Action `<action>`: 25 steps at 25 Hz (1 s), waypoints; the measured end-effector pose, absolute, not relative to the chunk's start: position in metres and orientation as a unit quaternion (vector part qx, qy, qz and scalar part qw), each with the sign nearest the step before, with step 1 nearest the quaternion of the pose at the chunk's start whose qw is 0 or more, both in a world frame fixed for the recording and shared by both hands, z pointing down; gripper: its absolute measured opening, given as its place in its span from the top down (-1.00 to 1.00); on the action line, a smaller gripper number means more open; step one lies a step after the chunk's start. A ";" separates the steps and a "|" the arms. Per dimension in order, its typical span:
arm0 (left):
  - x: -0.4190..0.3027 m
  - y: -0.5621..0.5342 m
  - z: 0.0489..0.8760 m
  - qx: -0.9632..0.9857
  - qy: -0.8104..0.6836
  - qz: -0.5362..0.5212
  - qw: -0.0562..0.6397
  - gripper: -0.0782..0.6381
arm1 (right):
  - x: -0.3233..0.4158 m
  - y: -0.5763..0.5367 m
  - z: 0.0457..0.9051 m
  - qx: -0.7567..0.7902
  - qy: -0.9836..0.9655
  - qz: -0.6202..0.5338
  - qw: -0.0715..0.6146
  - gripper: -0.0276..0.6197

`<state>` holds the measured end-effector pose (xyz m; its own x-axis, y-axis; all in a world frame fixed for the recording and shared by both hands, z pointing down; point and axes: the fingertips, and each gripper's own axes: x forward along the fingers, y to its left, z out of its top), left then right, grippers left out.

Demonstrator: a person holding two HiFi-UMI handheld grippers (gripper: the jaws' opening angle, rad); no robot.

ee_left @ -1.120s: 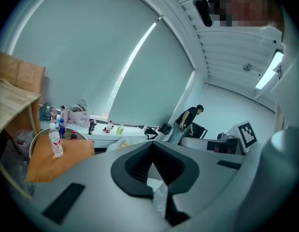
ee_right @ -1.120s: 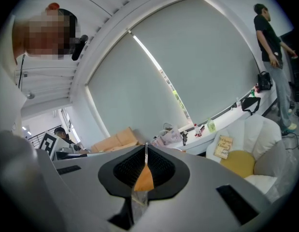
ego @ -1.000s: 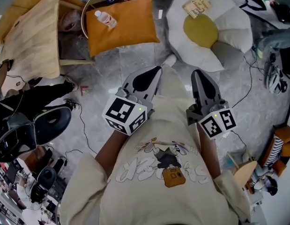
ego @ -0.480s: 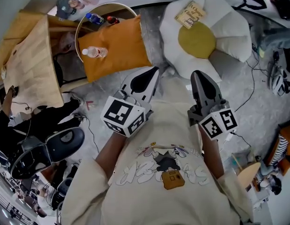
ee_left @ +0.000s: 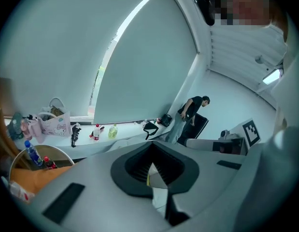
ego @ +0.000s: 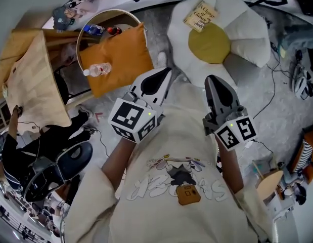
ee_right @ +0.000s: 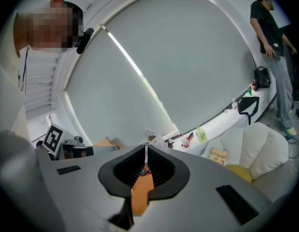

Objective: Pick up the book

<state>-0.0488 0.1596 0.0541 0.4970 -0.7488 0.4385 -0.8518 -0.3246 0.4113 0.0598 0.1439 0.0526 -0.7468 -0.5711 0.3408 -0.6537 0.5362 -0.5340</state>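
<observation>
**Item:** tan paperback book (ego: 200,15). It is lying flat on a far petal of the white flower-shaped cushion with a yellow centre (ego: 247,32), just beyond that centre, and nothing is touching it.

**Left gripper** (ego: 168,72): I am holding it at the cushion's near-left edge, jaws pressed together and empty.

**Right gripper** (ego: 213,80): I am holding it at the cushion's near edge, well short of the book, jaws likewise closed on nothing.

**Orange square pillow** (ego: 121,49): it is lying left of the cushion, with a clear plastic bottle (ego: 98,69) resting on it.

**Hazards, as I am judging them:**
- Both claws need opening before arrival; closed tips would only shove the book.
- The padding is soft, so pressing down may be sinking the book or tipping it off the petal.
- A flat-lying book is offering little edge, so a jaw may be catching only the cover.
</observation>
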 end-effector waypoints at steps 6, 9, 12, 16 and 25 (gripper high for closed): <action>-0.050 0.098 0.075 0.829 -0.455 0.097 0.311 0.76 | 0.053 0.101 0.068 0.372 -0.864 0.331 0.079 0.81; -0.053 0.061 0.095 0.837 -0.439 0.106 0.310 0.76 | 0.047 0.071 0.085 0.385 -0.856 0.335 0.084 0.81; -0.054 0.030 0.117 0.842 -0.423 0.115 0.313 0.76 | 0.042 0.041 0.108 0.397 -0.847 0.340 0.096 0.81; -0.053 -0.002 0.149 0.848 -0.401 0.132 0.322 0.76 | 0.035 0.009 0.140 0.410 -0.834 0.355 0.105 0.81; -0.053 -0.054 0.237 0.848 -0.378 0.151 0.339 0.76 | 0.031 -0.034 0.220 0.419 -0.813 0.381 0.134 0.81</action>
